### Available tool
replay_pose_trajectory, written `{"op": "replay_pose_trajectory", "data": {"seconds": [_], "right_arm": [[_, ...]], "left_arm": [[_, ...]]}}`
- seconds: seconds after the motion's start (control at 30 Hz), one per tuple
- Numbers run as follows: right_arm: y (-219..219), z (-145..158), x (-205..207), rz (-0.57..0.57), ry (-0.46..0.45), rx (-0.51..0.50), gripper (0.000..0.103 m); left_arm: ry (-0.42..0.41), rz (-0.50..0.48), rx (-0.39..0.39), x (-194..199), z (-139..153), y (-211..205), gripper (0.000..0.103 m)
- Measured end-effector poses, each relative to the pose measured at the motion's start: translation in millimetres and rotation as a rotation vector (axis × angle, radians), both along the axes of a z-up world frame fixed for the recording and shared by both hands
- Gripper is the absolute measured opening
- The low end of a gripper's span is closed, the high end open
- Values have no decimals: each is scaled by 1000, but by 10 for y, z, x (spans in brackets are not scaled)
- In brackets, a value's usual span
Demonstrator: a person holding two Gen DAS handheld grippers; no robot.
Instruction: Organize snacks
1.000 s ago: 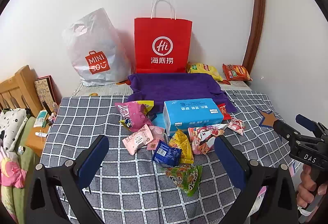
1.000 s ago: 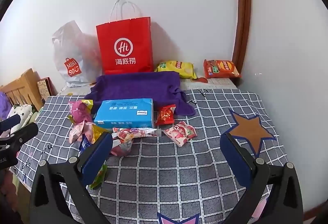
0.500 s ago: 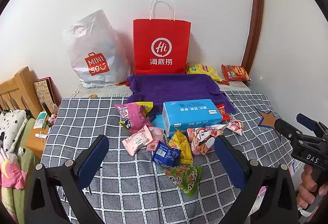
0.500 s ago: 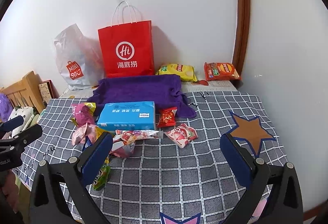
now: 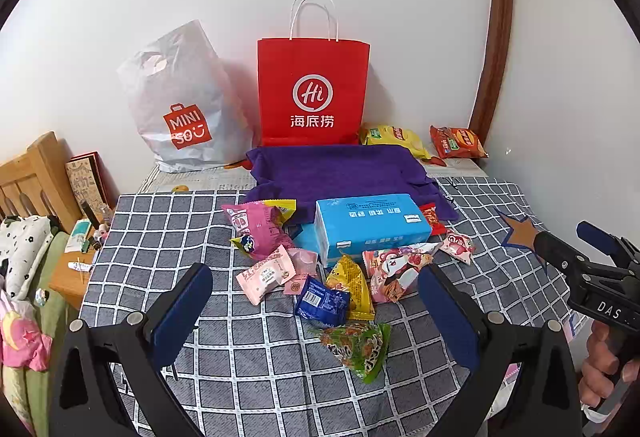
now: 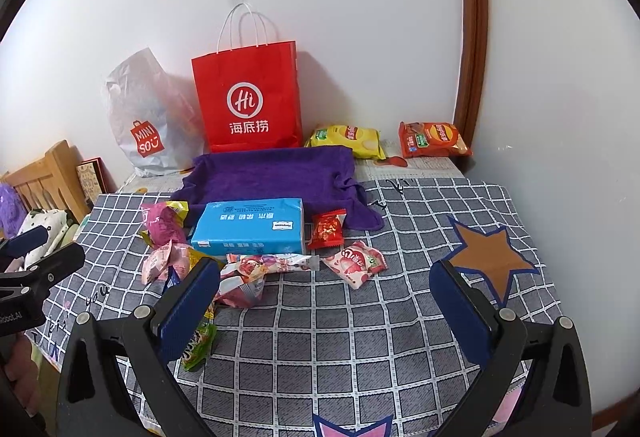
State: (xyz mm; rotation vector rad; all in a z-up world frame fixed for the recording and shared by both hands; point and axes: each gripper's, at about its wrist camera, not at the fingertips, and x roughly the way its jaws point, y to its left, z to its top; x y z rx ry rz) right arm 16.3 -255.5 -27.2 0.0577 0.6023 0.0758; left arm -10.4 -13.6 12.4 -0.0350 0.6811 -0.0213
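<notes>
Several small snack packets lie in a loose pile (image 5: 320,277) on the grey checked cloth, around a blue tissue pack (image 5: 370,225) (image 6: 250,227). A green packet (image 5: 356,347) lies nearest. A purple towel (image 5: 340,169) is spread behind, with a red paper bag (image 5: 314,89) and a white Miniso bag (image 5: 180,105) at the wall. Yellow (image 6: 346,139) and orange (image 6: 434,139) chip bags lie at the back right. My left gripper (image 5: 314,311) is open and empty above the near pile. My right gripper (image 6: 326,311) is open and empty, right of the pile.
A wooden bed frame (image 5: 32,173) and bedding stand left of the table, with a low stand of small items (image 5: 80,249). The white wall is close behind and on the right. A brown star patch (image 6: 490,257) marks the cloth at right.
Both views have risen and pulled back slightly. No snack has moved, and both grippers stay open.
</notes>
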Motion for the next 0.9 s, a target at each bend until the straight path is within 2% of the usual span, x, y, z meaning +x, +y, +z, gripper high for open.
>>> {"op": "replay_pose_trajectory", "data": {"seconds": [0.9], "right_arm": [[21,14,-29,7,-7,4,103]], "left_arm": [[-2,-7,-3,-6,-2,-35,103]]}}
